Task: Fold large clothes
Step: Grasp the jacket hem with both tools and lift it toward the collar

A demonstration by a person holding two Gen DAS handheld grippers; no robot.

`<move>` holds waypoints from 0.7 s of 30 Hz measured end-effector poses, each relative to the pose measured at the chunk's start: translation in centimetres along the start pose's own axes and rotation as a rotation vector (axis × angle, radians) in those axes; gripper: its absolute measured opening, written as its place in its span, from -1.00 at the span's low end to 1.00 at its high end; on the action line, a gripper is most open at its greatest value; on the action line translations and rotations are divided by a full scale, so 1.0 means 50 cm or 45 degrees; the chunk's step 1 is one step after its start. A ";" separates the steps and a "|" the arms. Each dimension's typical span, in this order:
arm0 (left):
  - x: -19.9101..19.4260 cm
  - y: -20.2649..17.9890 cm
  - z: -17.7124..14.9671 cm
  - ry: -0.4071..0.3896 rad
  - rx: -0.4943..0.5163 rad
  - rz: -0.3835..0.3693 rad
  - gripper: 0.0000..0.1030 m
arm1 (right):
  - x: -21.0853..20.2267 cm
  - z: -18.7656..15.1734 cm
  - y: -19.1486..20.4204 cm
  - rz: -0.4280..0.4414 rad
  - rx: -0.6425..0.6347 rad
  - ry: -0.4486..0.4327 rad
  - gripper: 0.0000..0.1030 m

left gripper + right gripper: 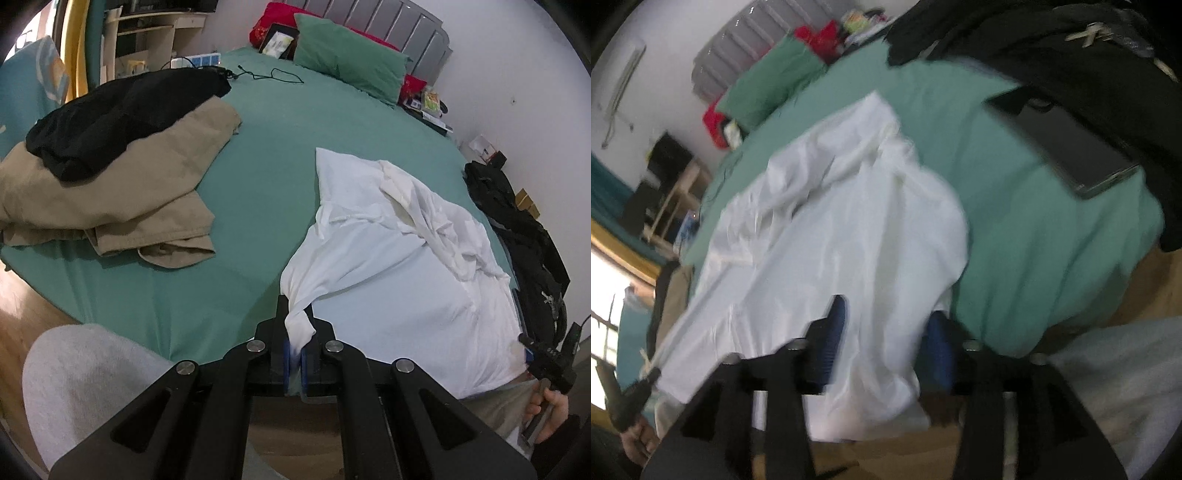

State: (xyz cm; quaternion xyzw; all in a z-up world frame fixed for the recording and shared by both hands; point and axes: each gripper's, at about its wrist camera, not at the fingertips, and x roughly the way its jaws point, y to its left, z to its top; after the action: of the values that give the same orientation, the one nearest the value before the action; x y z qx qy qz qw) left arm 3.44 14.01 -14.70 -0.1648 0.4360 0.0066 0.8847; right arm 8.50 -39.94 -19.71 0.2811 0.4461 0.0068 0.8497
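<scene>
A white shirt [399, 258] lies crumpled on the green bed [258, 155], its hem at the near edge. My left gripper [295, 332] is shut on the shirt's near left corner. In the blurred right wrist view the white shirt [842, 229] drapes between my right gripper's [886, 328] blue pads [831, 339], which stand wide apart around the hem. The right gripper also shows at the far right of the left wrist view [546, 362].
A tan garment [122, 195] with a black one [122, 114] on top lies at the bed's left. Black clothing [524, 229] and a dark flat device [1067, 147] lie along the right edge. Pillows [347, 55] and a cable [273, 75] are at the head.
</scene>
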 end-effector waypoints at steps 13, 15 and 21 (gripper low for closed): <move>0.003 0.010 0.010 -0.009 -0.054 -0.050 -0.92 | 0.045 0.010 0.024 -0.188 -0.129 0.034 0.01; -0.002 0.007 0.008 -0.007 -0.046 -0.062 -0.92 | 0.050 0.002 0.038 -0.216 -0.219 0.041 -0.90; -0.046 -0.023 0.017 -0.064 0.038 -0.077 -0.92 | 0.000 0.010 0.065 -0.096 -0.271 -0.040 -0.91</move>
State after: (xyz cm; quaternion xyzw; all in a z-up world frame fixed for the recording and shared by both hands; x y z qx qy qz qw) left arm 2.83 13.48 -12.13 -0.1645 0.4086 -0.0225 0.8975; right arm 9.68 -37.44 -17.91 0.1721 0.4398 0.0178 0.8813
